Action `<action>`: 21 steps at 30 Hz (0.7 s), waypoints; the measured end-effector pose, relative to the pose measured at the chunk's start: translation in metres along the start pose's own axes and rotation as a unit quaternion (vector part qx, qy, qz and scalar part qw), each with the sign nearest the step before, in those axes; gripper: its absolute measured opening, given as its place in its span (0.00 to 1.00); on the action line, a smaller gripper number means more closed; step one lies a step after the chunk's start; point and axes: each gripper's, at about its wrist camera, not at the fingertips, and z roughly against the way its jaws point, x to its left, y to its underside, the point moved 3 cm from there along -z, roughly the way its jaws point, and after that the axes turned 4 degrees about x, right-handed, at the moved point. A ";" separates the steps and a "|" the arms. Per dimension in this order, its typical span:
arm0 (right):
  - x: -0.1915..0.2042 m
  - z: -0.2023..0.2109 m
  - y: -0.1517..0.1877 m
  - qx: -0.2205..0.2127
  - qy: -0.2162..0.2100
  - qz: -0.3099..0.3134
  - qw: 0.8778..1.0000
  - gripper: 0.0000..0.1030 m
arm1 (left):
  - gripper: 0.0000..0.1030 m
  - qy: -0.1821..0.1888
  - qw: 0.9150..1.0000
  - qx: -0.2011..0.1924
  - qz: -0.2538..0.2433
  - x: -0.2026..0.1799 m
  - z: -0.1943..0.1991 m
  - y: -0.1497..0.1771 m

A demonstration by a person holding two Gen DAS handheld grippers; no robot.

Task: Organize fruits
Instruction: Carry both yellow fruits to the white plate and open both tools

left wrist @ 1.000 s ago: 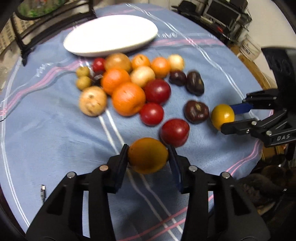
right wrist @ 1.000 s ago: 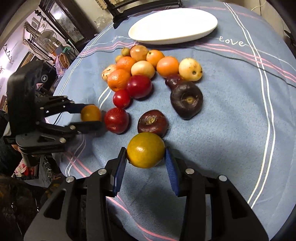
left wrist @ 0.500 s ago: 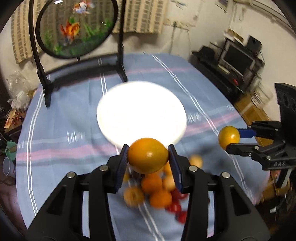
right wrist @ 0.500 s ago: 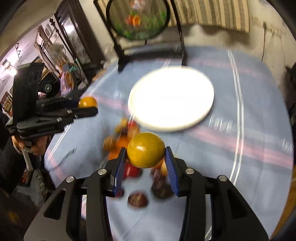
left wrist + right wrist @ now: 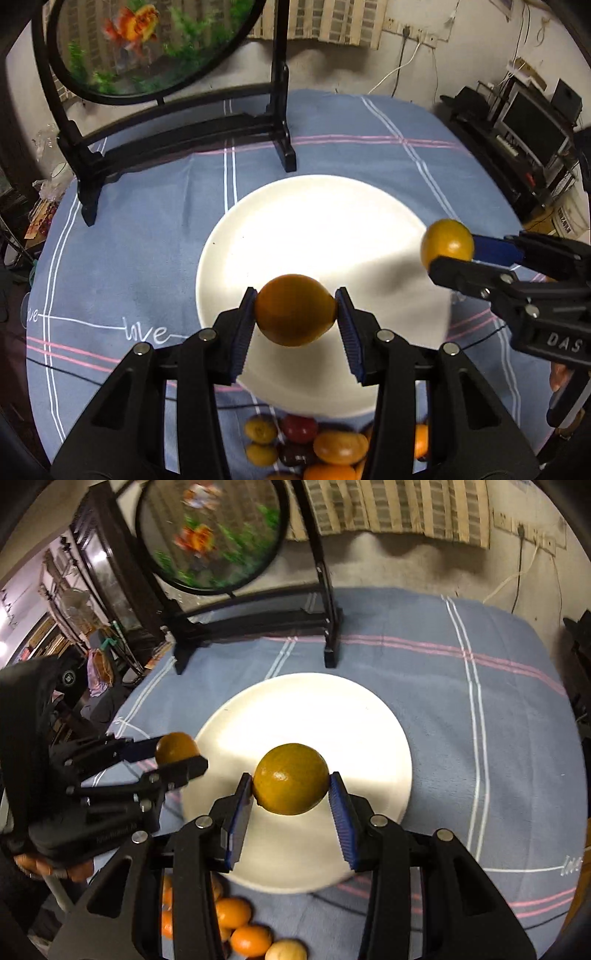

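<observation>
A table [image 5: 155, 236] in a blue striped cloth is carrying a white plate [image 5: 229, 258] at its middle, a black stand [image 5: 177, 136] behind the plate, and a heap of fruit [image 5: 325, 446] lying just before the plate's near rim.

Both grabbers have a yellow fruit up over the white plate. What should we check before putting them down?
1. Left gripper squeezes its orange-yellow fruit between both pads: ok.
2. Right gripper squeezes its yellow fruit: ok.
3. White plate has bare room: ok.
4. Both fruits are in front of the plate: ok.
5. Grippers apart, not bumping: ok.
6. How high the fruits are above the plate: cannot tell.
</observation>
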 end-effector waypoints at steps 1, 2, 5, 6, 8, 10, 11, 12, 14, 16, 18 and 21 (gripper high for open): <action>-0.003 -0.007 -0.001 0.006 -0.001 -0.003 1.000 0.41 | 0.42 -0.002 1.000 0.004 -0.004 0.000 -0.006 -0.001; -0.005 -0.013 -0.004 0.012 -0.002 -0.005 1.000 0.41 | 0.42 -0.005 1.000 0.007 -0.006 0.000 -0.011 -0.001; -0.011 -0.034 -0.009 0.029 0.004 -0.006 1.000 0.41 | 0.42 -0.010 1.000 0.018 -0.009 0.002 -0.027 -0.003; -0.013 -0.038 -0.009 0.033 0.005 -0.007 0.999 0.41 | 0.42 -0.011 1.000 0.019 -0.011 0.002 -0.031 -0.003; -0.014 -0.045 -0.009 0.038 0.005 -0.007 0.999 0.41 | 0.42 -0.013 1.000 0.022 -0.015 0.001 -0.036 -0.004; -0.015 -0.052 -0.010 0.044 0.004 -0.007 0.999 0.41 | 0.43 -0.015 0.999 0.026 -0.018 0.001 -0.043 -0.005; -0.015 -0.056 -0.010 0.049 0.005 -0.006 0.999 0.41 | 0.43 -0.016 0.999 0.027 -0.018 0.001 -0.045 -0.005; -0.016 -0.059 -0.010 0.055 0.003 -0.005 0.998 0.41 | 0.43 -0.016 0.999 0.030 -0.017 0.001 -0.048 -0.005; -0.015 -0.065 -0.010 0.068 0.000 -0.009 0.998 0.42 | 0.43 -0.020 0.999 0.036 -0.015 0.001 -0.053 -0.006; -0.015 -0.069 -0.012 0.080 0.013 -0.011 0.997 0.44 | 0.45 -0.025 0.999 0.039 -0.016 0.001 -0.056 -0.005; -0.017 -0.066 -0.014 0.078 0.004 -0.021 0.997 0.57 | 0.64 -0.032 0.999 0.035 -0.014 0.001 -0.055 -0.006; -0.018 -0.052 -0.018 0.052 0.000 -0.026 0.998 0.63 | 0.66 -0.027 0.999 0.023 -0.014 0.001 -0.048 -0.007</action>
